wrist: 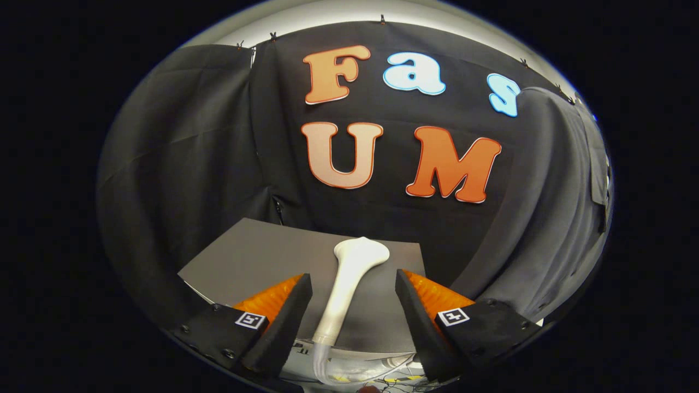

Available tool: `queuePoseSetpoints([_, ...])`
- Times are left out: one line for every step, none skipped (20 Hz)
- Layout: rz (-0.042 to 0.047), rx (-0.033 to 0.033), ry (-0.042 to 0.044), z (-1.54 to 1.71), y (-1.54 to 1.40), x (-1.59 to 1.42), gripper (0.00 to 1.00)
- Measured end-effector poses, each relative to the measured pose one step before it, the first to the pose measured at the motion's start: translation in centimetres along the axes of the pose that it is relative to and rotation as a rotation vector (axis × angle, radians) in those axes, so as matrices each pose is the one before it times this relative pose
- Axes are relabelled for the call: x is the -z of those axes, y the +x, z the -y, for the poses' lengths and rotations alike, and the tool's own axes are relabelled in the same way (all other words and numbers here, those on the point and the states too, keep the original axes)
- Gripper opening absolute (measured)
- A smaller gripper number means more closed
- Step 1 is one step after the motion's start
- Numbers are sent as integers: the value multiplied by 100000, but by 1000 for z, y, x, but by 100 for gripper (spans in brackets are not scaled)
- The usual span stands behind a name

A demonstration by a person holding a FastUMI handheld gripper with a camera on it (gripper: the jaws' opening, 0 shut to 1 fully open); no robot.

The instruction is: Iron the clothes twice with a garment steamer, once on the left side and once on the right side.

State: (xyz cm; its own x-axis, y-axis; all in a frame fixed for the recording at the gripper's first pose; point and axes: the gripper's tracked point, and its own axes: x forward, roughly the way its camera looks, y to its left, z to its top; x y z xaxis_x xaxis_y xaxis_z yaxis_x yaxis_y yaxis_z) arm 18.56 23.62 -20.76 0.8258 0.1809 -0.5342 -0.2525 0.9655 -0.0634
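The hand-held gripper (354, 305) is spread wide and grasps nothing: its two black foam-faced fingers with orange ribbed backs (284, 316) stand well apart, one on each side of the white plastic garment steamer (349, 284). The steamer lies lengthwise between them on a flat dark grey table (256, 256), its slim handle pointing near and its broad flared head at the far end, beyond the fingertips. A clear hose (323, 363) leaves the near end of the handle and curls away below the table edge, among loose cables.

On the far right, a dark grey garment (551, 218) hangs against the black cloth wall; this seems to be the clothing to be steamed. The grasp is not yet made, so the task is judged to be at its very start.

Several things could go wrong from here. The handle is smooth, round and tapered, so closing on it off-centre could roll it aside or squeeze it out forward. A grip too close to the near end would leave the heavy head drooping. The hose may snag on the table edge during lifting and drag the steamer off line.
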Motion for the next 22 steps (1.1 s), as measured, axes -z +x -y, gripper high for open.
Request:
queuePoseSetpoints([-2444, 364, 428, -45, 834, 591, 99])
queuePoseSetpoints([-1405, 302, 610, -4, 801, 353, 99])
queuePoseSetpoints([-1605, 505, 370, 43, 881, 324, 99])
queuePoseSetpoints([-1498, 475, 293, 13, 708, 341, 99])
queuePoseSetpoints([-1448, 375, 158, -35, 664, 334, 99])
queuePoseSetpoints([-1546, 174, 158, 5, 753, 305, 99])
queuePoseSetpoints([-1761, -104, 369, -151, 762, 250, 99])
queuePoseSetpoints([-1828, -341, 531, -130, 761, 332, 99])
queuePoseSetpoints([-1988, -213, 497, -147, 801, 357, 99])
queuePoseSetpoints([-1951, -59, 556, -31, 674, 422, 99])
queuePoseSetpoints([-1526, 294, 627, 27, 779, 184, 99])
queuePoseSetpoints([-1589, 674, 251, 71, 817, 347, 99])
queuePoseSetpoints([-1431, 901, 70, 128, 884, 210, 99])
queuePoseSetpoints([-1187, 544, 2, 50, 572, 154, 99])
queuePoseSetpoints([-1268, 352, -35, -51, 547, 91, 99])
queuePoseSetpoints([-1067, 191, -192, -108, 681, 125, 97])
queuePoseSetpoints([-1088, 257, -290, -34, 767, 81, 94])
queuePoseSetpoints([-828, 504, -53, -15, 410, 52, 90])
queuePoseSetpoints([-842, 421, -97, -5, 404, 121, 87])
queuePoseSetpoints([-1007, 501, 109, -44, 403, 261, 83])
queuePoseSetpoints([-1052, 666, -119, 68, 204, 14, 80])
queuePoseSetpoints([-998, 169, 40, -118, 297, 224, 76])
